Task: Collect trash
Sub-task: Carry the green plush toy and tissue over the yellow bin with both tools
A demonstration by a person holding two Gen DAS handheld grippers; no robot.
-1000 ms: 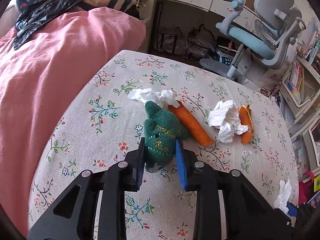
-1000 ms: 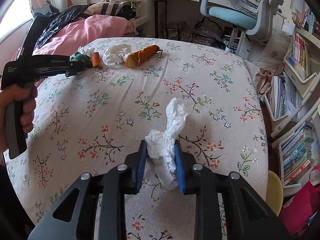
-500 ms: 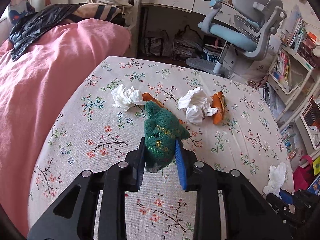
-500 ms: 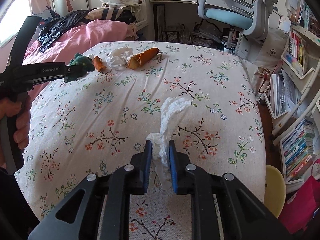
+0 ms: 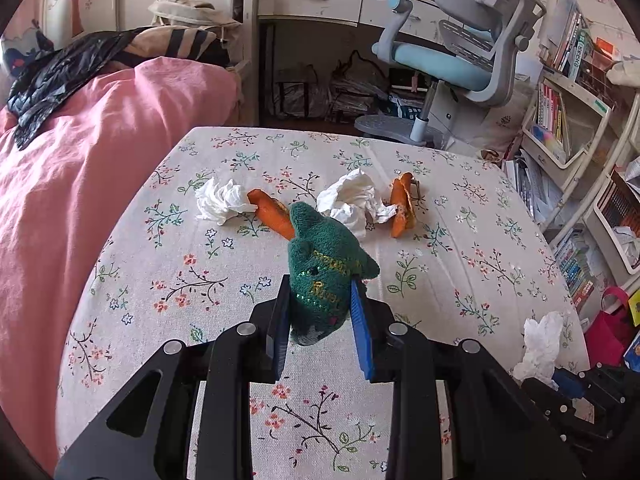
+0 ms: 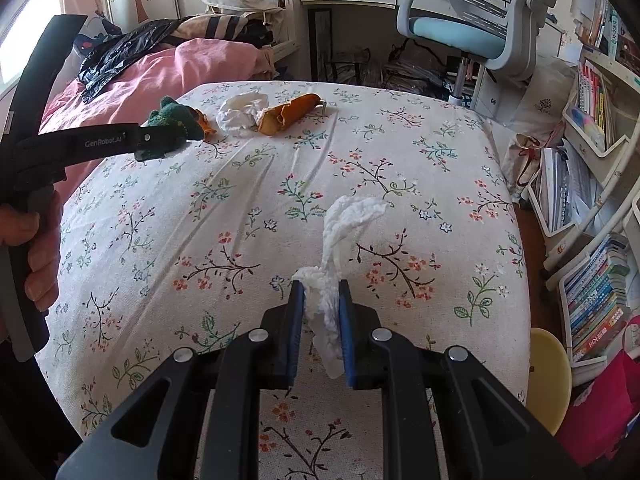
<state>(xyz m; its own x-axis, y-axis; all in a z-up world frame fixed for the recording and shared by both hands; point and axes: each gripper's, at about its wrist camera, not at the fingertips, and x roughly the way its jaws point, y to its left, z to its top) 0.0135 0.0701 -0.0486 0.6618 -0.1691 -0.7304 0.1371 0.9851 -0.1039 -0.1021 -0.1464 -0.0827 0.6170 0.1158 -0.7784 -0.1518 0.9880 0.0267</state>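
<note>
My left gripper [image 5: 319, 284] is shut on a green knitted toy [image 5: 320, 256], held above the floral bedsheet [image 5: 160, 280]. Behind the toy lie a white tissue [image 5: 218, 200], an orange piece [image 5: 268, 212], a crumpled tissue [image 5: 348, 200] and an orange peel [image 5: 402, 204]. In the right wrist view my right gripper [image 6: 321, 286] is shut on a long twisted white tissue [image 6: 344, 220], whose free end rests on the sheet. That view also has the left gripper [image 6: 160, 140] with the green toy [image 6: 174, 114] at the far left, in a person's hand [image 6: 36, 248].
A pink duvet [image 5: 80, 160] with a black plastic bag [image 5: 60, 68] on it covers the bed's left side. A blue-grey office chair [image 5: 460, 60] and a desk stand beyond the foot. Bookshelves [image 5: 560, 112] and a yellow stool [image 6: 548, 372] line the right edge.
The left gripper has carried the green toy up and back from the trash pile. The right jaws have closed tighter on the tissue, squeezing it thin.
</note>
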